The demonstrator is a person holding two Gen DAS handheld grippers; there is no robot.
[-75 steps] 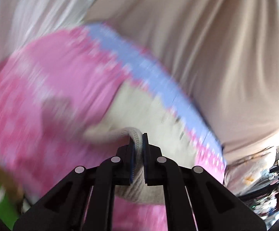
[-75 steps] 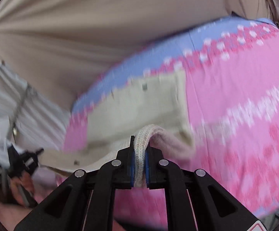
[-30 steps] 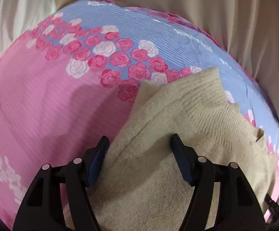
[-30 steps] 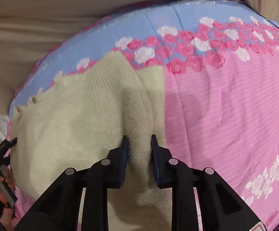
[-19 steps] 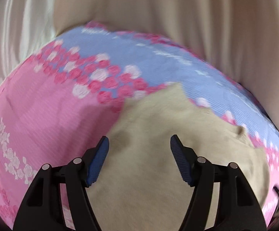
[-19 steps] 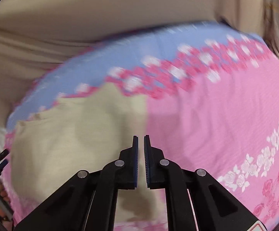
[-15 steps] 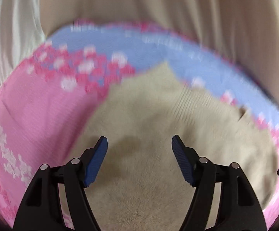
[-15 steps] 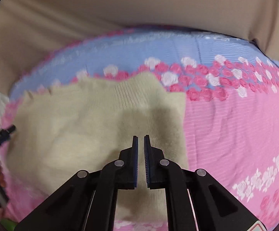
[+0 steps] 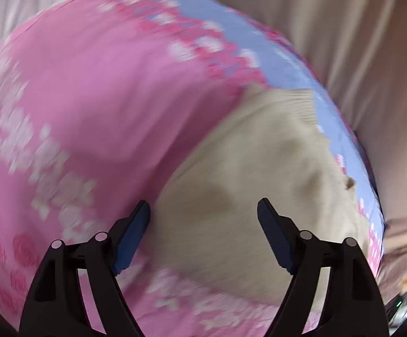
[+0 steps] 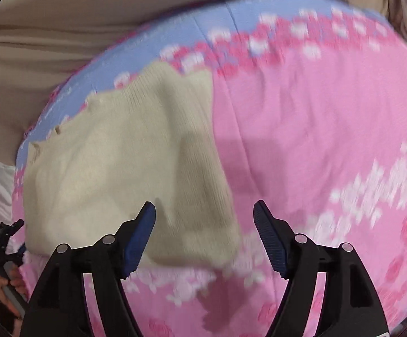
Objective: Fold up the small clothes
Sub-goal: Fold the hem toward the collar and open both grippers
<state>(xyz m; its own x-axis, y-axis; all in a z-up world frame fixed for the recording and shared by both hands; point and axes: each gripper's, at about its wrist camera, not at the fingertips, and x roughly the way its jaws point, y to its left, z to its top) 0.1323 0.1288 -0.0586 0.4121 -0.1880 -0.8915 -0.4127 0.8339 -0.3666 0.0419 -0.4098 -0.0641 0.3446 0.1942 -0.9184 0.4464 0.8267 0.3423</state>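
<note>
A beige knitted garment [image 9: 259,168] lies folded flat on a pink and blue floral sheet [image 9: 91,90]. It also shows in the right wrist view [image 10: 124,154]. My left gripper [image 9: 203,236] is open and empty, held above the garment's near left part. My right gripper [image 10: 203,233] is open and empty, above the garment's near right corner. Both views are blurred by motion.
The floral sheet [image 10: 315,112] covers the work surface, with beige curtains [image 9: 357,42] behind it. The other hand-held gripper [image 10: 1,241] shows at the lower left edge of the right wrist view.
Both grippers let go of the garment, which now lies on the sheet. The right gripper, shut half a second ago, has opened wide. Both have drawn back from the garment.
</note>
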